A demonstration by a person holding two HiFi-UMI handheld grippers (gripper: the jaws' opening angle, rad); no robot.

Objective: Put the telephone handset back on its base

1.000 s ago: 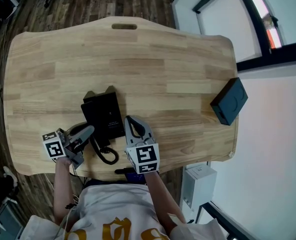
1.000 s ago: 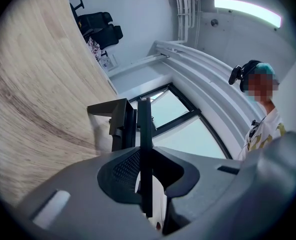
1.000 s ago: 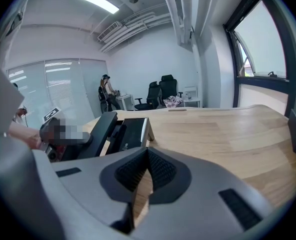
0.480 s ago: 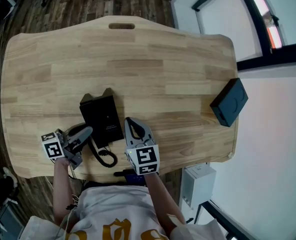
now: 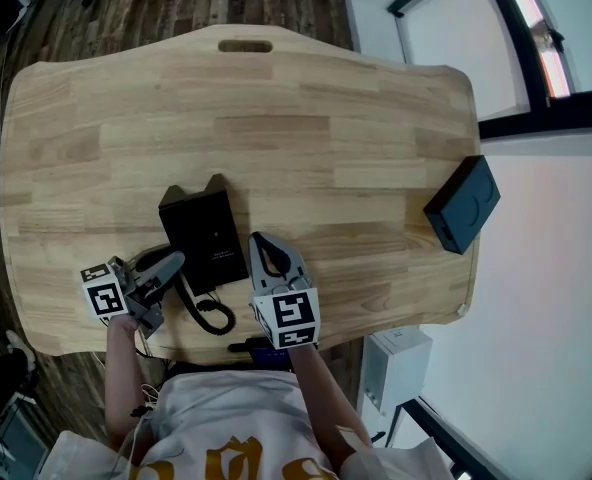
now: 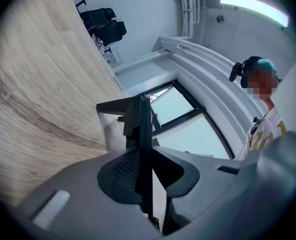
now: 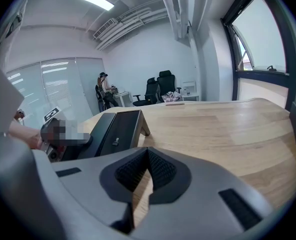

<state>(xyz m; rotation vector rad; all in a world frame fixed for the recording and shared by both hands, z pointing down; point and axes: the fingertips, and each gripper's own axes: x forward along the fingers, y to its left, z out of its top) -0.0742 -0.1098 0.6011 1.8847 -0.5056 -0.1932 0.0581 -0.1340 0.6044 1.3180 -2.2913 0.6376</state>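
Holding the handset (image 6: 144, 134) just beside the base (image 5: 204, 236).
Left hand-held gripper (image 5: 176, 261) clamps it; right hand-held gripper (image 5: 261, 240) closed, empty; next, I judge, seat it on top.

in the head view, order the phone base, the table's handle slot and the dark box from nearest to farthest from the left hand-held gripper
1. phone base, just beside the left hand-held gripper
2. handle slot, at the far edge
3. dark box, at the right edge
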